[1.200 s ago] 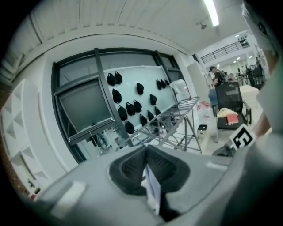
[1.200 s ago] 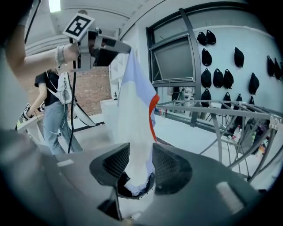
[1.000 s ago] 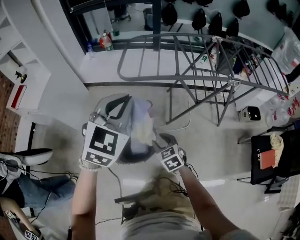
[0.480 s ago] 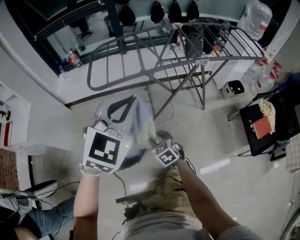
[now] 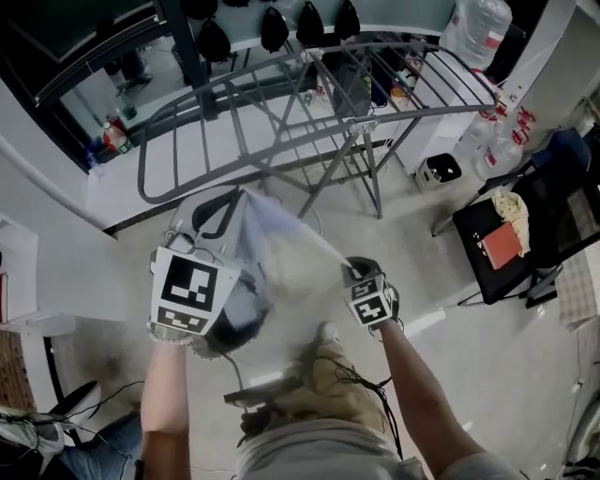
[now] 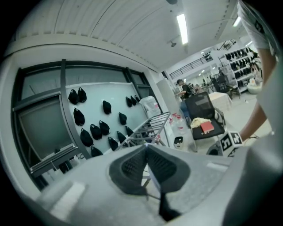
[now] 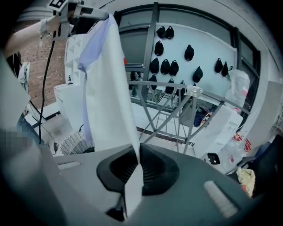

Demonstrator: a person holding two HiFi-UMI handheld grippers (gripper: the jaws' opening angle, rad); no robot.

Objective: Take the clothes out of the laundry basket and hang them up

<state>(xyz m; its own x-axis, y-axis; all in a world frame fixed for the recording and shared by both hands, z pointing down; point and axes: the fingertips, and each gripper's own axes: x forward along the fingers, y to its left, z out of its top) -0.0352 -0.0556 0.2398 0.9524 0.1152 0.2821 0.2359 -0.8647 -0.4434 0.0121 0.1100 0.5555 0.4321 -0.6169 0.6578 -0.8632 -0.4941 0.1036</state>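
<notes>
A white and pale blue garment (image 5: 281, 248) stretches between my two grippers above the laundry basket (image 5: 225, 330). My left gripper (image 5: 239, 199) is shut on its upper edge; in the left gripper view a thin strip of cloth (image 6: 153, 178) runs between the closed jaws of the left gripper (image 6: 147, 148). My right gripper (image 5: 350, 269) is shut on the garment's lower edge. In the right gripper view the garment (image 7: 108, 88) hangs down from the left gripper (image 7: 77, 11) into the closed jaws of the right gripper (image 7: 138, 152). The grey drying rack (image 5: 309, 103) stands just beyond.
A white mesh basket (image 7: 77, 141) sits on the floor below the cloth. A black chair (image 5: 511, 234) with a red book and a rag stands at the right. Water bottles (image 5: 478, 28) and a white box (image 5: 436, 172) lie behind the rack. Cables (image 5: 347, 380) trail by my legs.
My right gripper has closed on the garment's edge and drawn it out to the right, spreading the cloth. The left gripper keeps its hold. The view has swung toward the rack.
</notes>
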